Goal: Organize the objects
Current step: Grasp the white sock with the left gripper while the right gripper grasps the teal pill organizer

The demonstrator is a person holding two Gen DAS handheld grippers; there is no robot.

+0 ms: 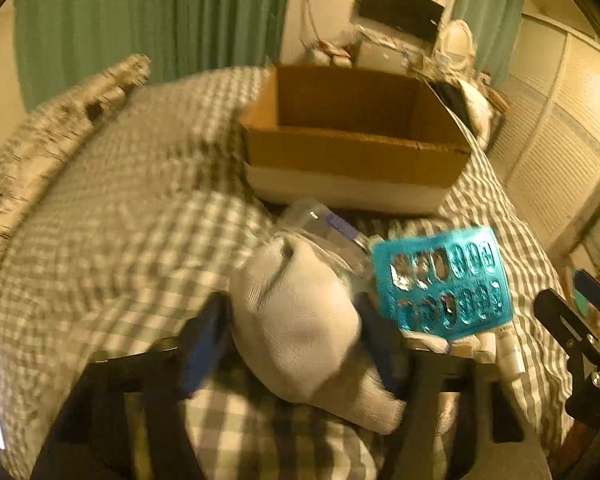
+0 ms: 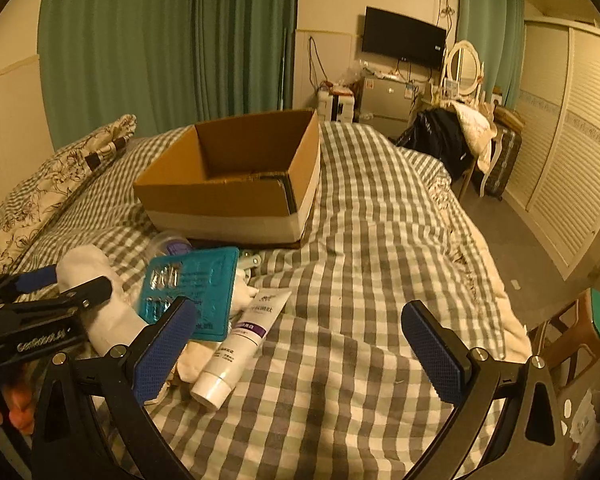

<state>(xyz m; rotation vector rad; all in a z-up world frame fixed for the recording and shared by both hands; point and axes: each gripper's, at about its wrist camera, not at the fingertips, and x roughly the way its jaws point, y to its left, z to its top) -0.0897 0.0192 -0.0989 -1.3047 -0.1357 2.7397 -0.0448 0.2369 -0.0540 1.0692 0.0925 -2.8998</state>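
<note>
A rolled white sock (image 1: 300, 320) lies on the checked bedspread (image 2: 360, 240) and fills the gap of my left gripper (image 1: 296, 340), whose blue pads touch it on both sides. Right of the sock lies a teal blister pack (image 1: 440, 280), with a clear bottle with a purple label (image 1: 324, 224) behind it. In the right wrist view a white tube (image 2: 240, 344) rests beside the blister pack (image 2: 196, 288), just right of my left gripper (image 2: 60, 286). My right gripper (image 2: 300, 352) stands open over bare bedspread. An open, empty-looking cardboard box (image 2: 228, 200) sits behind the pile.
A patterned pillow (image 2: 60, 176) lies at the bed's left. A chair draped with clothes (image 2: 444, 140) and a dressing table stand beyond the foot of the bed. A louvred wardrobe (image 2: 560, 168) lines the right wall, with a stool (image 2: 588, 320) by the bed.
</note>
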